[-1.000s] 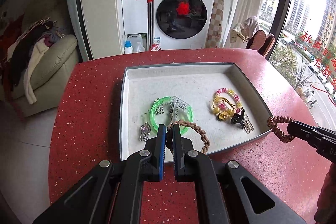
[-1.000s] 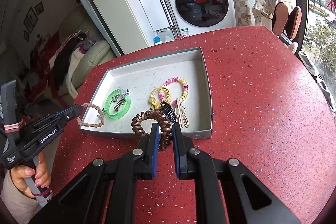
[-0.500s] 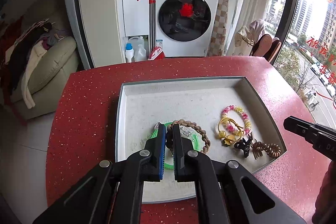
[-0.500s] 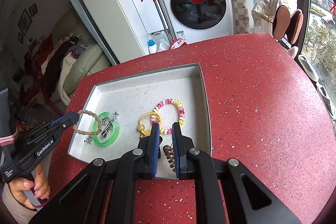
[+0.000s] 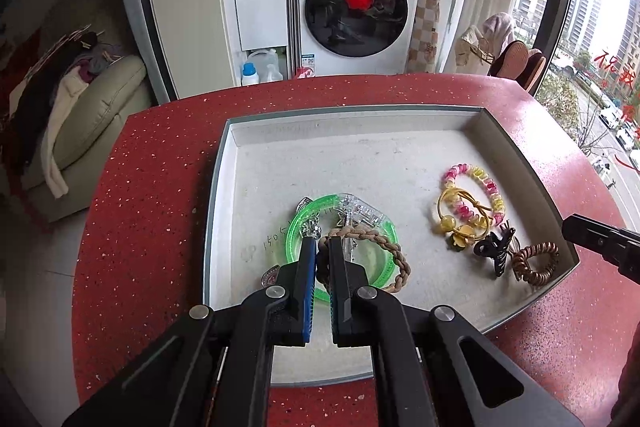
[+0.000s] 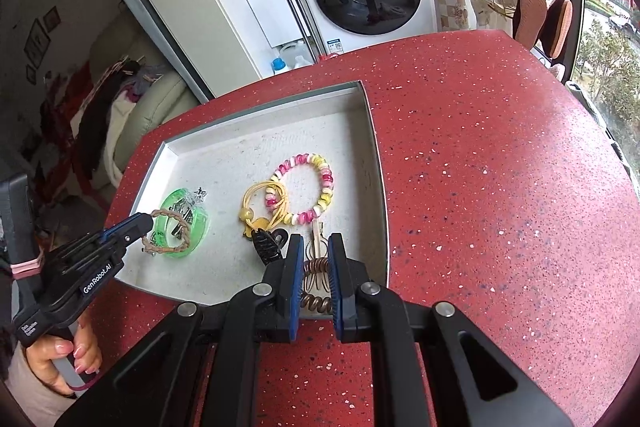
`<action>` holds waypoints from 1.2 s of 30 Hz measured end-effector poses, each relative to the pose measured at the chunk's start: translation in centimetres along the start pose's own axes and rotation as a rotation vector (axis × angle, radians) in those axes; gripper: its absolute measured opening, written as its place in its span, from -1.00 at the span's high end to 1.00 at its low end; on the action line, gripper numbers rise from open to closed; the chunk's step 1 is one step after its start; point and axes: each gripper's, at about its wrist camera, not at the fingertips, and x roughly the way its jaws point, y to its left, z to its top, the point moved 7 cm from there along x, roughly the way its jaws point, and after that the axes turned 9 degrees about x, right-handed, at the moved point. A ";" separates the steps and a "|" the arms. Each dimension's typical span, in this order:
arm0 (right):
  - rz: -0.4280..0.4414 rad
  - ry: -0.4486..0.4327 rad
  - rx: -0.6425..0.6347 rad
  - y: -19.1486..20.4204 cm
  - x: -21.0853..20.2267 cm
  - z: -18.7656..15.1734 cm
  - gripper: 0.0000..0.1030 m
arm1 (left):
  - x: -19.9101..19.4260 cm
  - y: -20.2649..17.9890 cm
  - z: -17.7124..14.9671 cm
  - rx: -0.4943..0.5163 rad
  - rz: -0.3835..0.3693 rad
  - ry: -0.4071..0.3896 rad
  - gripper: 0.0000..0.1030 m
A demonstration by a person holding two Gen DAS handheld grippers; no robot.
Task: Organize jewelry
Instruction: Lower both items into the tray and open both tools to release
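Observation:
A grey tray (image 5: 224, 163) (image 6: 372, 131) lies on the red table. My left gripper (image 5: 322, 247) (image 6: 146, 221) is shut on a braided brown bracelet (image 5: 394, 253) (image 6: 168, 217), holding it over a green bangle (image 5: 298, 223) (image 6: 196, 223) with a clear clip (image 5: 360, 213). My right gripper (image 6: 314, 245) is open above a brown spiral hair tie (image 6: 316, 283) (image 5: 536, 263) lying in the tray's near right corner. A pink-yellow bead bracelet (image 5: 476, 183) (image 6: 320, 183), a yellow tie (image 5: 456, 215) (image 6: 260, 203) and a black claw clip (image 5: 494, 253) (image 6: 266, 247) lie beside it.
The red speckled table (image 5: 152, 163) (image 6: 500, 187) curves off at left and right. A washing machine (image 5: 356, 7) and a sofa with clothes (image 5: 80, 99) stand beyond it. A small silver charm (image 5: 272, 273) lies at the tray's near left.
My right gripper opened and let go of the brown spiral hair tie, which now lies in the tray. My left gripper moved forward over the tray with the braided bracelet.

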 end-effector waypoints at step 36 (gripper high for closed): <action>0.026 0.022 0.003 1.0 0.4 -2.4 0.73 | 0.7 0.2 -1.2 0.016 0.088 0.013 0.51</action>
